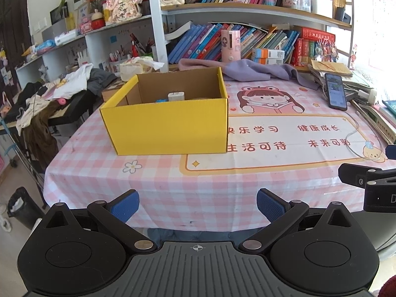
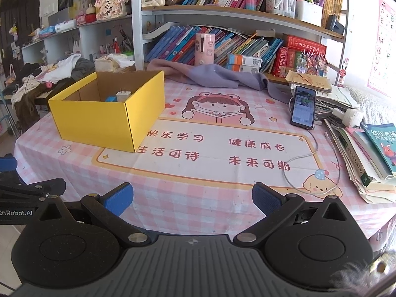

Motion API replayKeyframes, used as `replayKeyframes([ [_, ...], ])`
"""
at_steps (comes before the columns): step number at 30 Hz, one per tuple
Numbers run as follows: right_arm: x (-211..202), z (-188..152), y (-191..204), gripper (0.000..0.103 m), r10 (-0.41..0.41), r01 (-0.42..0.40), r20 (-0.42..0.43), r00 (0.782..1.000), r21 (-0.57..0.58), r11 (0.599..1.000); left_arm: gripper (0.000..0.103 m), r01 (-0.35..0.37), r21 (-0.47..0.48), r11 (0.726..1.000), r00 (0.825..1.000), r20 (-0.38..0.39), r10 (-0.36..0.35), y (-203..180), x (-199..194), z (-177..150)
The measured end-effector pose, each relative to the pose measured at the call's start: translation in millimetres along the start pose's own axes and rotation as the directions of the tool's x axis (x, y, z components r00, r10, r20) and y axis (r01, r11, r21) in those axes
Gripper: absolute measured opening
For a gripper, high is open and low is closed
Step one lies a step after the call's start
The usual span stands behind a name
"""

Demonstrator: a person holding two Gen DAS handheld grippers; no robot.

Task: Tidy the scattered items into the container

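A yellow cardboard box (image 1: 170,126) (image 2: 99,116) stands open on the left part of the table. Inside it I see a white plug charger (image 1: 176,96) (image 2: 123,95) and something blue (image 1: 160,100) (image 2: 111,98) beside it. My left gripper (image 1: 198,204) is open over the table's near edge, well short of the box, with nothing between its blue pads. My right gripper (image 2: 192,199) is open too, near the front edge, to the right of the box and empty. Each gripper's black body shows at the edge of the other's view.
A pink checked tablecloth (image 2: 198,198) covers the table. A phone (image 2: 303,105) with a white cable (image 2: 307,170) lies at the right, next to stacked books (image 2: 371,153). A purple cloth (image 2: 210,74) and pink cylinder (image 2: 204,49) sit at the back, under bookshelves. Clothes are piled at left.
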State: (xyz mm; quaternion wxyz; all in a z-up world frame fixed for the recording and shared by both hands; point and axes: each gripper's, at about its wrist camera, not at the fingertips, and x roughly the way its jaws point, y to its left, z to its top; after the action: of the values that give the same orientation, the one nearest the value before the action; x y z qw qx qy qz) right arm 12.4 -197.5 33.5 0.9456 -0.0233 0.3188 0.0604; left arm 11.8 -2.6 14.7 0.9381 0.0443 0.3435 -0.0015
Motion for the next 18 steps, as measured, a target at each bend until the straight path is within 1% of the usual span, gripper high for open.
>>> replayKeyframes([
  [12, 4.0, -0.6, -1.7, 0.103, -0.03, 0.03, -0.02, 0.999, 0.0, 1.0, 0.102, 0.007, -0.008, 1.0, 1.0, -0.019, -0.007, -0.1, 3.6, -1.2],
  [18, 4.0, -2.2, -4.6, 0.103, -0.042, 0.042, -0.028, 0.999, 0.001, 0.999, 0.102, 0.005, -0.03, 1.0, 1.0, -0.027, -0.006, 0.8, 4.9, -2.1],
])
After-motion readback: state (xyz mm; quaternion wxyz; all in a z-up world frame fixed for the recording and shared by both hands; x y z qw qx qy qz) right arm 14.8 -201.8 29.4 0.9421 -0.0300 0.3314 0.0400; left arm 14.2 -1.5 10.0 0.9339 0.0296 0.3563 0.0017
